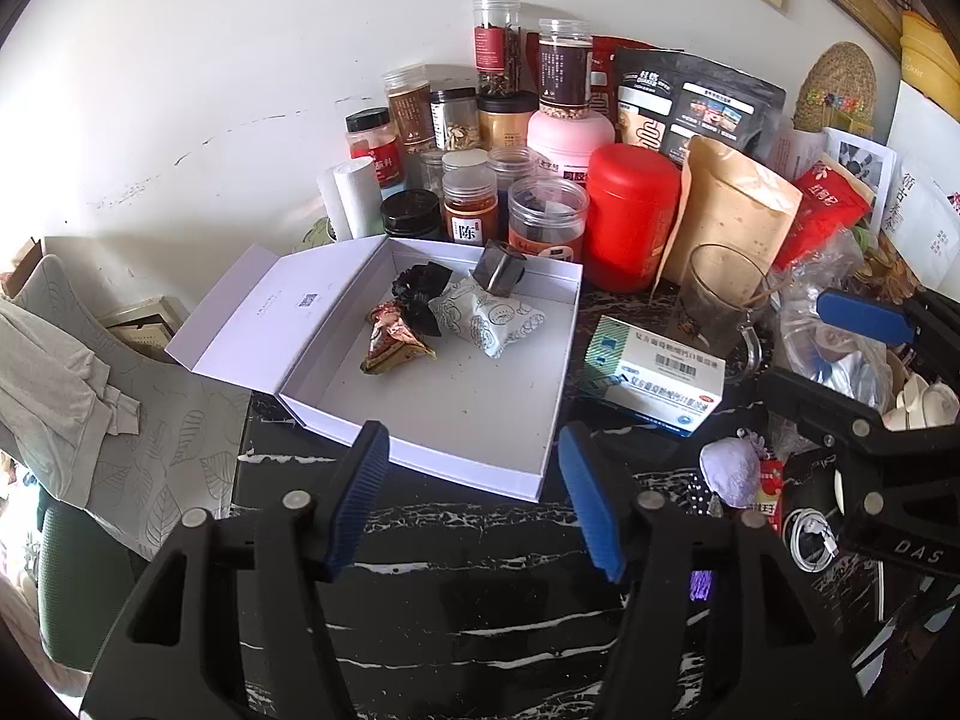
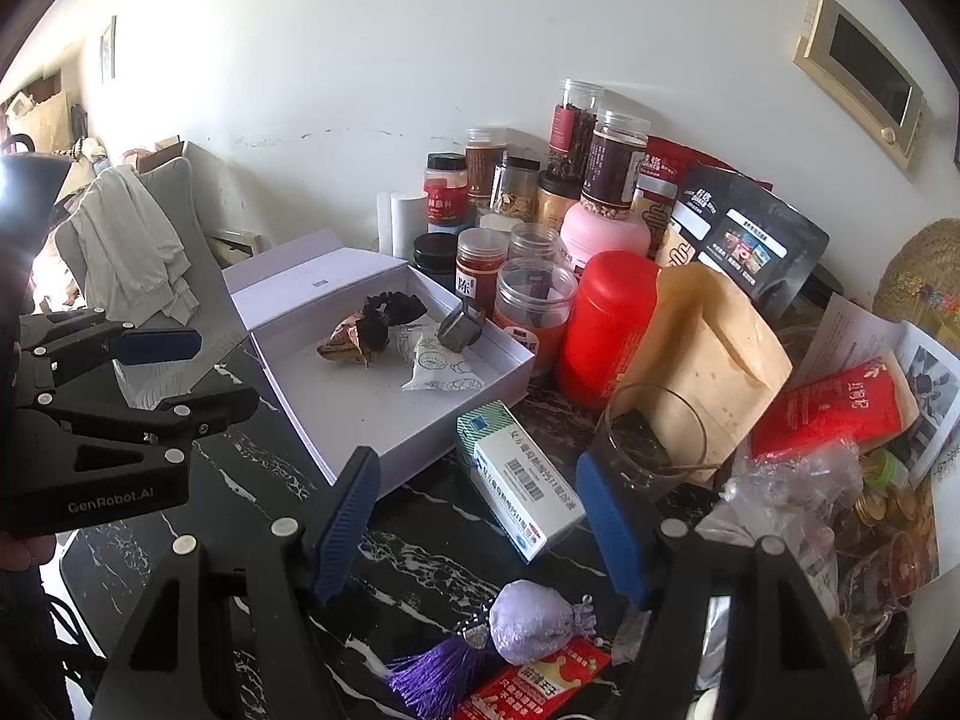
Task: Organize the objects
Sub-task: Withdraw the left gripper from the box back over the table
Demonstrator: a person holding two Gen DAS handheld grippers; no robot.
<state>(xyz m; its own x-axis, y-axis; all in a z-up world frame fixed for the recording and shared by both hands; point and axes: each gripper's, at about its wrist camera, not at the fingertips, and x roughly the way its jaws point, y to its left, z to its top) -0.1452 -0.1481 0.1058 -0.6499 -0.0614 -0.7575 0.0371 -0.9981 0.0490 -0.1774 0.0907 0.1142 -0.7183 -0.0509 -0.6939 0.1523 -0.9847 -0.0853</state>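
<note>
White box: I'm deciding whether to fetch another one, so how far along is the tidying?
Done: four small items lie in the white box. In hand: nothing; left gripper and right gripper are open and empty. Left: medicine box, purple sachet and other clutter.

Both views are bright, lit by daylight that comes from the left, where the white wall (image 1: 180, 90) washes out to near pure white. The red canister (image 2: 606, 324) carries a soft sheen down its side. Shadows under the jars are faint. Fisheye bending curves the wall and the tabletop (image 1: 480, 600) edges, with dark vignetting in every corner. Focus is fairly sharp centrally and softer toward the rims.
</note>
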